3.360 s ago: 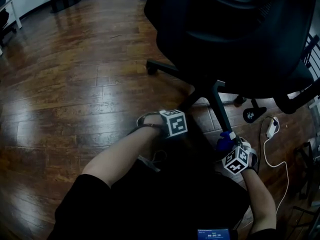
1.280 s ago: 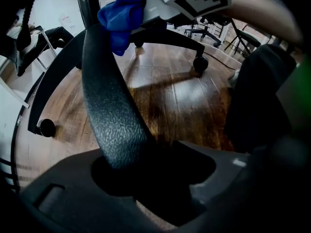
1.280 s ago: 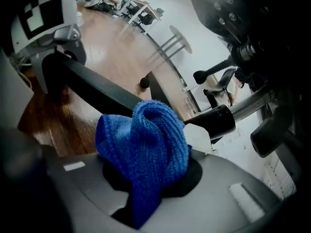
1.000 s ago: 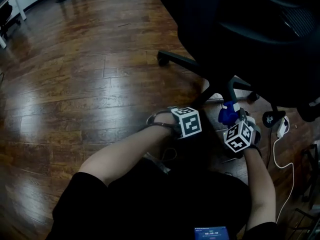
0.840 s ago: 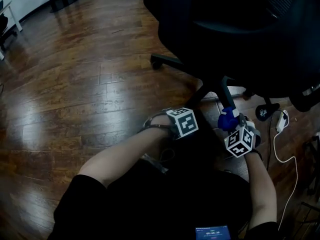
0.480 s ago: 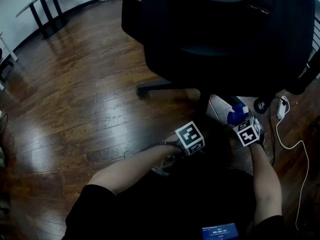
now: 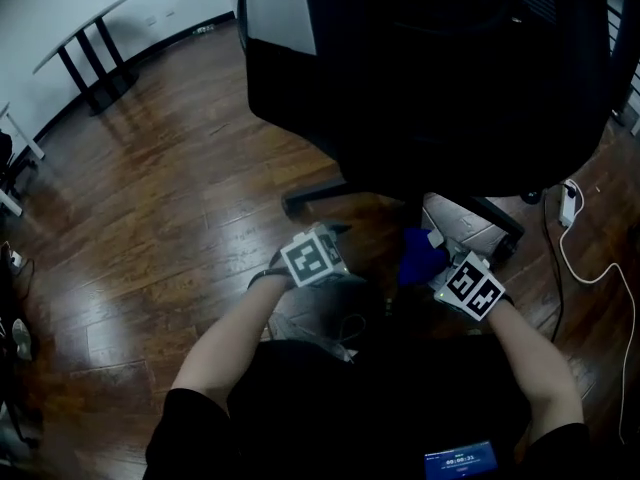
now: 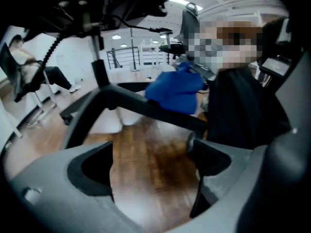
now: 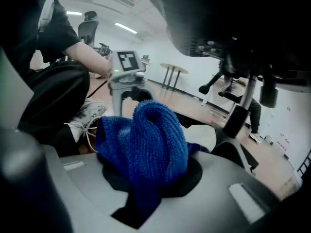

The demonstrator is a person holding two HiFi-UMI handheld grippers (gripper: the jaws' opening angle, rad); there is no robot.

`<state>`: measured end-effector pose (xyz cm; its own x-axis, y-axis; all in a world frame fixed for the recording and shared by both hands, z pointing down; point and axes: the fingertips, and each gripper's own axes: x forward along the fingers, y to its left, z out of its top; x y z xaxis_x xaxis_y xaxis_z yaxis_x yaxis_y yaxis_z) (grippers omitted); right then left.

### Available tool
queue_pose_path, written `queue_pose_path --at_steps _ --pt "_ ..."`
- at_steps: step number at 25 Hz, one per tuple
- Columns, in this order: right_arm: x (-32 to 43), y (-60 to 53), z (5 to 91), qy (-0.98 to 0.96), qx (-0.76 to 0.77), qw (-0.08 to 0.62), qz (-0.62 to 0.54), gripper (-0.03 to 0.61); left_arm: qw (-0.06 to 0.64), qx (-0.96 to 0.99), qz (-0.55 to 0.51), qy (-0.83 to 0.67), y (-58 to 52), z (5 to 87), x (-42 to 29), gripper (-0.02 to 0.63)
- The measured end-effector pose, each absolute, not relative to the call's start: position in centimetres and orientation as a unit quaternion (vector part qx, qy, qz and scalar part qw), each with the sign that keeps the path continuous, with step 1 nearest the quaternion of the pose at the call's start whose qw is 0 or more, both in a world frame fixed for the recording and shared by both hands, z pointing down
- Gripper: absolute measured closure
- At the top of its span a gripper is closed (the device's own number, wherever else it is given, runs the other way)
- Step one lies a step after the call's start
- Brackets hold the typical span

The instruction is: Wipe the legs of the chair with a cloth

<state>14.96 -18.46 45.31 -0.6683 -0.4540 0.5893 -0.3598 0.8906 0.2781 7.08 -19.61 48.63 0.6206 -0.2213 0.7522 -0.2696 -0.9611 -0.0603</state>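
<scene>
Cloth first: it is blue and knitted, bunched into a fat fold, and my right gripper holds it, jaws closed on its lower tail while most of it bulges free above them. From the head view it sits low under the front edge of the chair, just beside the hub where the legs meet. In the left gripper view the cloth shows right over the nearest chair leg, but whether it presses on that leg or only hangs close to it I cannot tell.

My left gripper is empty. Its jaws have just been opening and now stand wide, with only the wood floor showing between them, and the leg crosses a little beyond their tips. Another leg runs out to the left and ends in a caster.

My guess is that the wiping of the legs is partly under way, with the next stroke along a leg yet to be set up.

What worries me:
- Only the tail of the cloth is pinched (the bulk is loose), so dragging it along a leg could pull it out of the jaws.
- Nothing steadies the chair. It stands on casters on a glossy floor, so a firm push with the cloth may roll or swing it away.
- A white cable lies on the floor off to the right, near that side's leg, and a rolling caster could catch it.
</scene>
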Motion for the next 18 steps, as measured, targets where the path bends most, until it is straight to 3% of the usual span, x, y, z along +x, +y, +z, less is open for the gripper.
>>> queue_pose_path --at_steps 5,13,14,15,18 --pt "12.5 -16.6 47.2 -0.883 0.218 0.403 -0.105 0.500 -0.024 0.870 0.403 -0.284 -29.2 47.5 -2.2 0.092" --pt "10.4 -14.1 48.0 -0.866 0.170 0.433 -0.184 0.499 -0.010 0.855 0.411 -0.315 -37.7 52.5 -5.0 0.095" --pt "10.4 -14.5 48.1 -0.865 0.175 0.436 -0.177 0.499 -0.013 0.852 0.415 -0.320 -38.3 52.8 -5.1 0.215" --pt "10.5 -14.9 48.0 -0.865 0.180 0.436 -0.168 0.499 -0.020 0.848 0.418 -0.326 -38.6 53.0 -5.1 0.379" --pt "11.7 -16.1 47.5 -0.867 0.196 0.434 -0.145 0.499 -0.038 0.838 0.446 -0.312 -37.9 53.3 -4.8 0.410"
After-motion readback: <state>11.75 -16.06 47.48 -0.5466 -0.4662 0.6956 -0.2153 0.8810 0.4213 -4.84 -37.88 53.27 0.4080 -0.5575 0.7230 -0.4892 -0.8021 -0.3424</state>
